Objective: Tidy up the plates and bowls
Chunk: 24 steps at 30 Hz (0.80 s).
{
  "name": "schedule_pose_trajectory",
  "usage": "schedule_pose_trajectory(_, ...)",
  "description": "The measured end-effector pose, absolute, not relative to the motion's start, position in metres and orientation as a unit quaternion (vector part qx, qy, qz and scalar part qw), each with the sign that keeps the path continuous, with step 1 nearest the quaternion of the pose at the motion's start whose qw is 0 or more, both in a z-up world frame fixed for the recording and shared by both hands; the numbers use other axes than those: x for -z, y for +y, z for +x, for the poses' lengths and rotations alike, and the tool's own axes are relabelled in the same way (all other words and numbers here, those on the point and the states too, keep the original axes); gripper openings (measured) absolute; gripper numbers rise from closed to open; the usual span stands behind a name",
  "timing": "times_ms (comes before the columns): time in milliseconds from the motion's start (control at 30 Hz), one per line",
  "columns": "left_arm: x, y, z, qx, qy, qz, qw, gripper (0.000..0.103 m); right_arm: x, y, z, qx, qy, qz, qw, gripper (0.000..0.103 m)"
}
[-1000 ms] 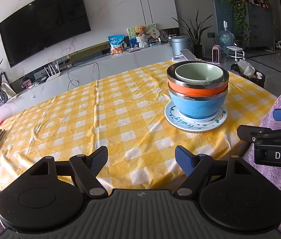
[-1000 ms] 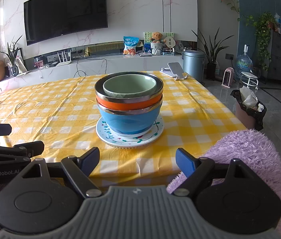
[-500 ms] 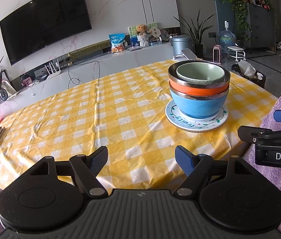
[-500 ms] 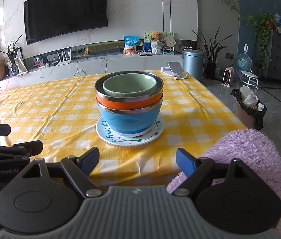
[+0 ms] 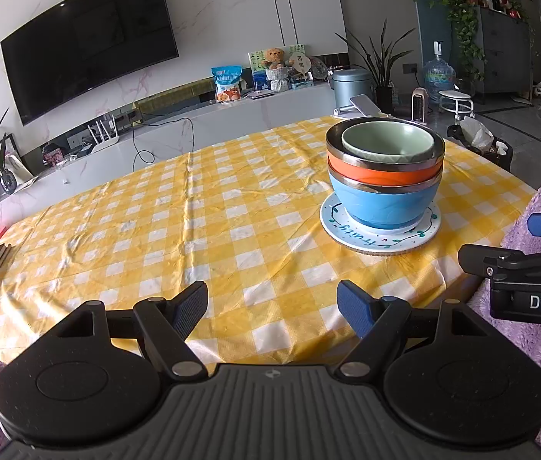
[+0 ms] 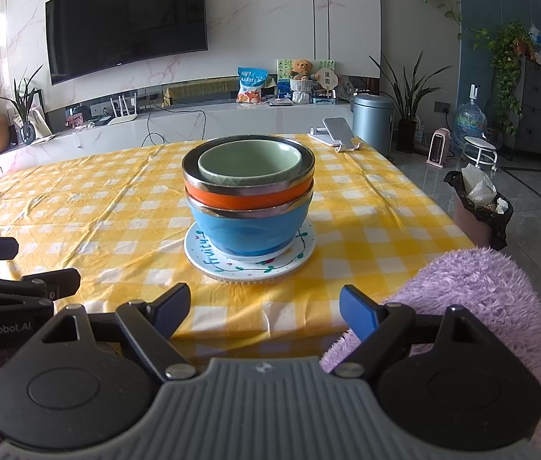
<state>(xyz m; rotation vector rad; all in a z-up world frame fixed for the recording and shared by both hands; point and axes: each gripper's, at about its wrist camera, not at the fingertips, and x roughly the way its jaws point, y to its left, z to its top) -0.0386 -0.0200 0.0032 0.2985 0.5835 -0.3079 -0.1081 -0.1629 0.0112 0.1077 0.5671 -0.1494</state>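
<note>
The left gripper (image 5: 272, 308) has its fingers wide apart, and nothing is between them. It hangs over the near edge of the table (image 5: 155, 230), above the yellow checked cloth. The right gripper (image 6: 264, 306) has its fingers also wide apart and empty, at the near edge of the same table. Each gripper shows at the border of the other view, so the two are side by side.

Ahead of the right gripper, well apart from its fingers, stands a white plate (image 6: 209, 258) with green writing on its rim. On the plate sits a blue bowl (image 6: 249, 235). An orange bowl (image 6: 247, 199) is nested in the blue one, and a green bowl (image 6: 249, 163) sits inside the orange one. All stand upright. From the left gripper this stack is ahead and to the right.

A purple fluffy cover (image 6: 474, 291) lies just right of the right gripper. A phone stand (image 6: 337, 132) is at the far edge of the table. A television (image 6: 126, 19) hangs on the wall behind.
</note>
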Motion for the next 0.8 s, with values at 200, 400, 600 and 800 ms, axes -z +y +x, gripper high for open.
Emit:
schedule_pose_trajectory(200, -0.0032, -0.0197, -0.0385, 0.148, 0.286, 0.146, 0.935, 0.090, -0.0085, -0.1629, -0.1078, 0.073, 0.281, 0.053, 0.955, 0.084)
schedule_pose_trajectory(400, -0.0031, -0.0189, -0.0383, 0.148, 0.291, 0.143, 0.934, 0.090, -0.0079, -0.1627, -0.1077, 0.073, 0.281, 0.053, 0.955, 0.085)
schedule_pose_trajectory(600, -0.0034, -0.0188, -0.0392, 0.149, 0.289, 0.144, 0.935, 0.090, -0.0065, -0.1626, -0.1072, 0.073, 0.283, 0.053, 0.955, 0.085)
schedule_pose_trajectory(800, -0.0040, -0.0187, -0.0391, 0.149, 0.291, 0.142, 0.934, 0.090, -0.0059, -0.1626, -0.1069, 0.073, 0.284, 0.053, 0.955, 0.085)
